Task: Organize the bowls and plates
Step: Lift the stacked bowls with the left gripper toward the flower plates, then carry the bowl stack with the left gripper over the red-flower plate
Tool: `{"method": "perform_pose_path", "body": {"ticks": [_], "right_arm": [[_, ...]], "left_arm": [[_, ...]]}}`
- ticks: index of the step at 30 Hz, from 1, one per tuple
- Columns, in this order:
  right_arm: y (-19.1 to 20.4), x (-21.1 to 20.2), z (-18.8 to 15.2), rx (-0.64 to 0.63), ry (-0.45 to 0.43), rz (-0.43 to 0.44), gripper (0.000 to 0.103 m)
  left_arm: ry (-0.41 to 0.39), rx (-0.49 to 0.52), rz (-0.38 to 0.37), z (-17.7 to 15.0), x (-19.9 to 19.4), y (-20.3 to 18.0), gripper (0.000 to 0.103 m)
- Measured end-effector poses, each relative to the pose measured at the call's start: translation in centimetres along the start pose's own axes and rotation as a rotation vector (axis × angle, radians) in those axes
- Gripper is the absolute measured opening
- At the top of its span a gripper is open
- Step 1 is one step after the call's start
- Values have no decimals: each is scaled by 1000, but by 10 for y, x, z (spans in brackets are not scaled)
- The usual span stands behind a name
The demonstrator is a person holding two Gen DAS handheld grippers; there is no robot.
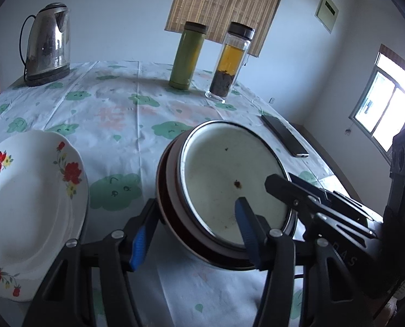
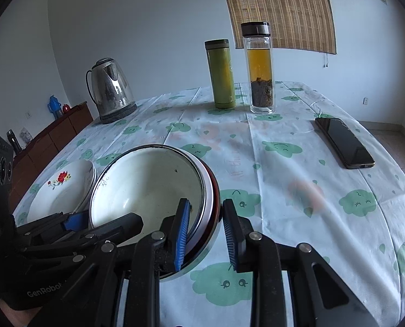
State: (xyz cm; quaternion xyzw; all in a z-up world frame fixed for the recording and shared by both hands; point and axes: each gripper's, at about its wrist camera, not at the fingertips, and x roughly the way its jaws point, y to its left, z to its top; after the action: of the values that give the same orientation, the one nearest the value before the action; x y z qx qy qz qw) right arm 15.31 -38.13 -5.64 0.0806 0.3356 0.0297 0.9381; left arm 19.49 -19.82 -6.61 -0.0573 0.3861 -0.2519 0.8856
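A home dining room is showing itself here: a table [image 2: 284, 190] wearing a cloud-print plastic cloth is carrying an electric kettle [image 2: 112, 92], a green flask [image 2: 221, 75] and a tea bottle [image 2: 259, 68], while a bamboo blind [image 2: 278, 8] is hanging at upper right.

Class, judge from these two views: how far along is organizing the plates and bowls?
Done: the floral plates sit stacked, and the bowls are nested. In hand: the left tongs and right tongs straddle the bowls' rim; a firm grip is unclear. Left: probably only placing that stack.
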Motion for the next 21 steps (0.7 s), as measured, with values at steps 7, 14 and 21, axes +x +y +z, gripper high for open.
{"method": "perform_pose_path", "body": {"ticks": [7, 14, 21], "right_arm": [[6, -5, 4, -5, -11, 6, 27], [24, -16, 17, -34, -27, 26, 27], [52, -27, 31, -80, -53, 70, 27]], "left_arm": [[-21, -20, -2, 5, -11, 3, 56], [-58, -56, 6, 14, -31, 16, 56], [-111, -84, 29, 24, -58, 33, 56]]}}
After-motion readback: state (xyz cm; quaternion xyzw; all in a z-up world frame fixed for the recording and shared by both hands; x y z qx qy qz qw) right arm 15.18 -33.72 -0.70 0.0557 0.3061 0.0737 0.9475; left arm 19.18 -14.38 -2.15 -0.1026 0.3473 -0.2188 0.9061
